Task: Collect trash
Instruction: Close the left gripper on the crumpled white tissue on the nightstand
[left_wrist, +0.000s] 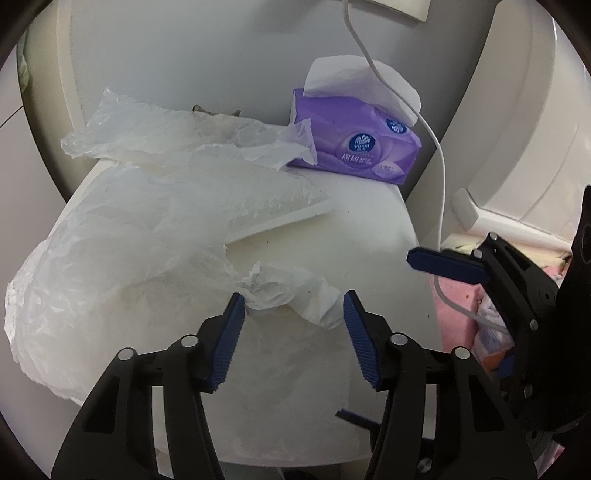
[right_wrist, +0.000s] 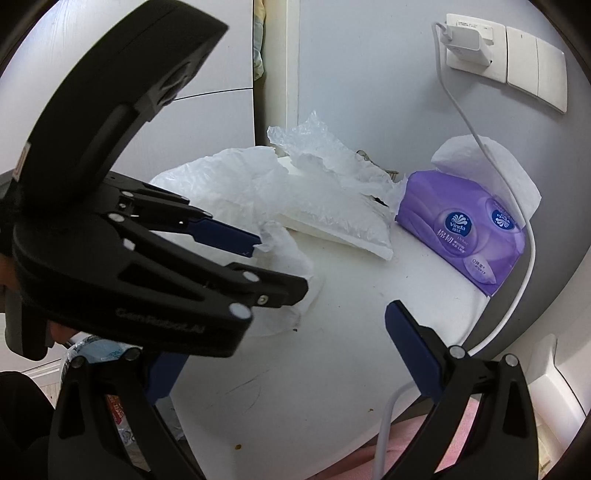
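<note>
A crumpled white tissue (left_wrist: 291, 291) lies on the round white table (left_wrist: 369, 251). My left gripper (left_wrist: 294, 306) is open with its blue fingertips on either side of the tissue, not closed on it. The tissue also shows in the right wrist view (right_wrist: 288, 254), partly hidden behind the left gripper body. A clear crumpled plastic bag (left_wrist: 110, 266) and a flat plastic-wrapped white pack (left_wrist: 258, 199) lie on the table's left and back. My right gripper (right_wrist: 280, 354) is open and empty above the table's near right edge; one of its fingers (left_wrist: 447, 264) shows in the left wrist view.
A purple tissue pack (left_wrist: 362, 147) stands at the back right of the table, with a sheet sticking out. A white charger cable (left_wrist: 441, 173) hangs from a wall plug (right_wrist: 465, 40) down past the table. Pink bedding (left_wrist: 458, 299) lies to the right.
</note>
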